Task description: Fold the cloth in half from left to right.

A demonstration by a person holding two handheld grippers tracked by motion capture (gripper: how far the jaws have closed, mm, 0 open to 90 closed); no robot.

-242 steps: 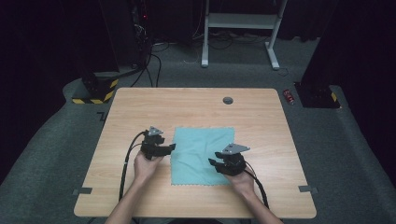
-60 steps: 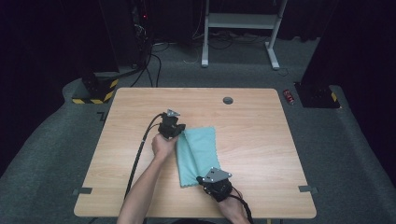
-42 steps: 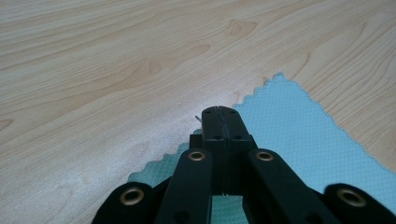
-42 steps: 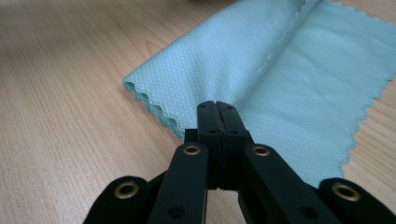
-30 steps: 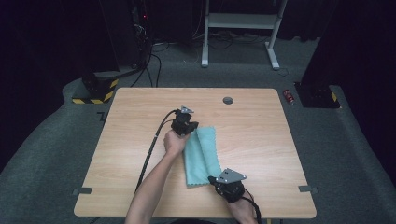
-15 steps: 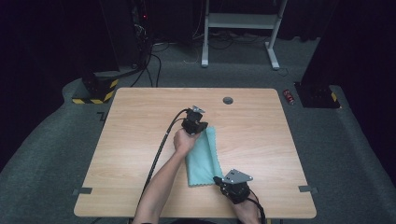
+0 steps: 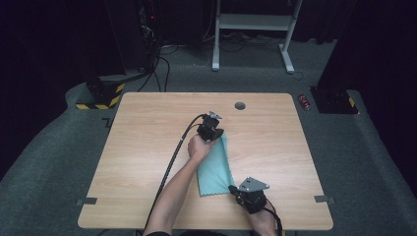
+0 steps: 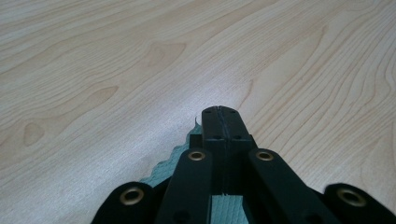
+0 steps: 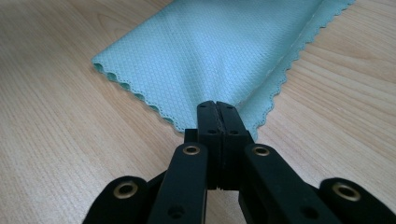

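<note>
A teal cloth (image 7: 214,167) with scalloped edges lies folded lengthwise into a narrow strip on the wooden table (image 7: 142,128). My left gripper (image 7: 220,133) is at the strip's far end, shut on a corner of the cloth. In the left gripper view the jaws (image 8: 219,110) are pressed together with the cloth's edge (image 8: 161,171) showing beneath them. My right gripper (image 7: 232,188) is at the near right corner, shut on the cloth. In the right gripper view the folded cloth (image 9: 210,51) stretches away from the closed jaws (image 9: 217,105).
A round grommet (image 7: 240,105) sits in the table's far edge. Behind the table on the carpet are a white metal frame (image 7: 253,22), cables, a yellow-and-black striped block (image 7: 97,97) and a small red item (image 7: 305,102). Bare wood lies left and right of the cloth.
The cloth lay spread flat with a gripper at each near corner. My left gripper has carried its edge over to the right and farther away, folding the cloth into a strip.
</note>
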